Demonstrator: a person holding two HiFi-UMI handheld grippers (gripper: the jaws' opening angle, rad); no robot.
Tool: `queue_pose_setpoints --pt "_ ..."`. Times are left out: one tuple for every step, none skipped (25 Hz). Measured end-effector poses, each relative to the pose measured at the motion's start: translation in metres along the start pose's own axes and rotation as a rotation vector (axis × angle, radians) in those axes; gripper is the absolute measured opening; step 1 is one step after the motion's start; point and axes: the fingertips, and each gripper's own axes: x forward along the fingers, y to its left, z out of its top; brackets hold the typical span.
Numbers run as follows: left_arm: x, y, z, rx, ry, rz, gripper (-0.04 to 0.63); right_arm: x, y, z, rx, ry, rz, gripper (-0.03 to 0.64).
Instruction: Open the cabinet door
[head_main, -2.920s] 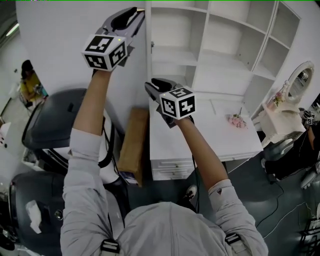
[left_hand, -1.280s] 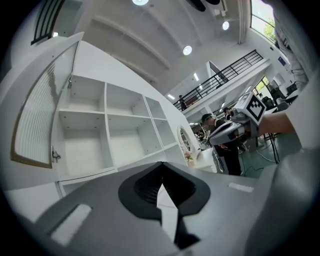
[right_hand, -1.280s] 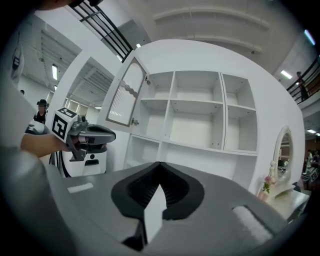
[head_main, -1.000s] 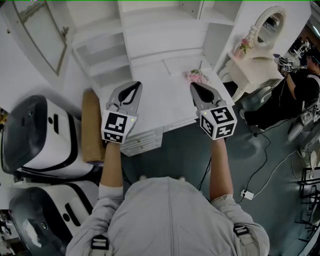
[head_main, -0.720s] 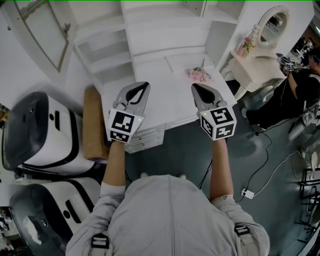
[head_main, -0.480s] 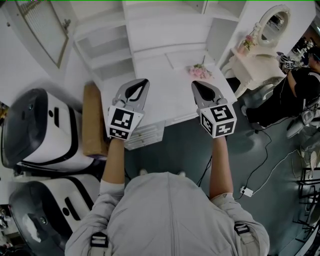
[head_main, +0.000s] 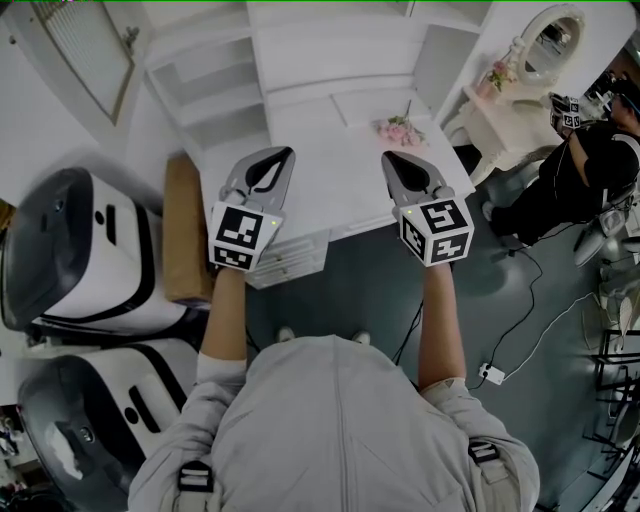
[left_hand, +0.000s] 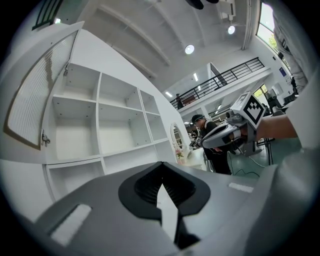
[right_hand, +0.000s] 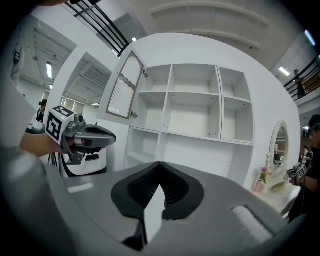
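- Left gripper: jaws pressed together, nothing between them. It is held level above the front left part of the desk.
- Right gripper: jaws pressed together, nothing held. It is level above the front right part of the desk, well apart from the left gripper.
- Cabinet door: stands open, swung out from the left side of the cabinet. It has a pale ribbed panel in a light frame. Neither gripper touches it.
- Cabinet: white, and its open shelves show nothing on them in any view.
- Desk: a bunch of pink flowers lies near the back right corner.
- Surroundings: a brown box stands against the desk's left side. An oval mirror stands on a small table to the right. A second person in dark clothing is at the right edge.
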Motion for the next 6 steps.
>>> queue_pose_setpoints --pt "-0.0003 0.0003 0.0001 0.0 -0.001 0.001 0.018 0.0 0.0003 -0.0002 0.0 0.001 0.0 0.0" --pt "-0.0004 0.0006 0.0003 0.0 -0.002 0.001 0.018 -0.0001 0.0003 -0.0003 0.0 0.001 -0.001 0.0" --pt "-0.0002 0.0008 0.0006 -0.001 -0.003 0.002 0.018 -0.0002 0.0001 -0.0003 0.0 0.001 -0.002 0.0" --pt "0.0001 0.0009 0.0009 -0.001 -0.004 0.001 0.018 -0.0003 -0.0002 -0.0003 -0.001 0.001 -0.003 0.0" --pt "0.0004 0.001 0.0011 -0.002 -0.005 0.001 0.018 -0.0004 -0.0005 -0.0003 -0.001 0.001 -0.005 0.0" --pt "0.0008 0.0011 0.0013 -0.003 -0.006 0.001 0.018 -0.0005 -0.0008 -0.0003 -0.001 0.001 -0.006 0.0"
